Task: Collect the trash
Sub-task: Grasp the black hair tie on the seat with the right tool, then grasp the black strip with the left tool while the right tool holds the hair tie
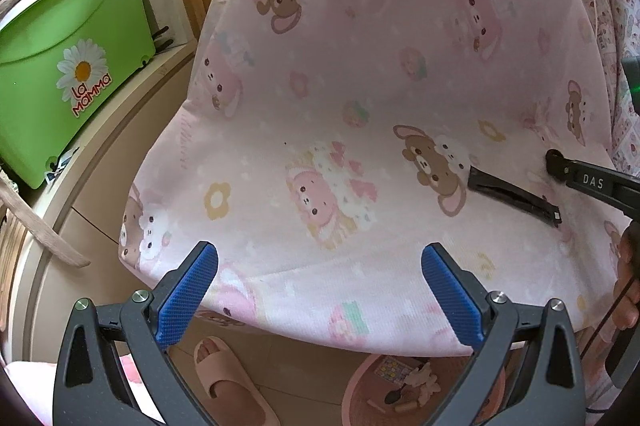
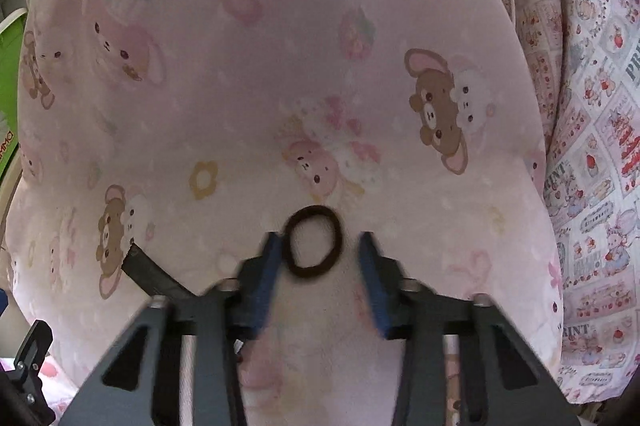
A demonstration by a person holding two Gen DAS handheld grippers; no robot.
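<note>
Dark brown hair tie (image 2: 313,242), a thin closed loop, lying flat on pink sheet (image 2: 280,45)

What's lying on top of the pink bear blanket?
A dark hair tie and a black hair clip lie on the pink bear blanket. The right gripper covers part of the clip in its own view.

Left gripper (image 1: 320,290) open above pink cartoon-print pillow (image 1: 360,105); black hair clip (image 1: 512,195) lying on it; green bin (image 1: 68,65) at left.

Both wrist views downward, shared pink sheet (image 1: 320,97)
</note>
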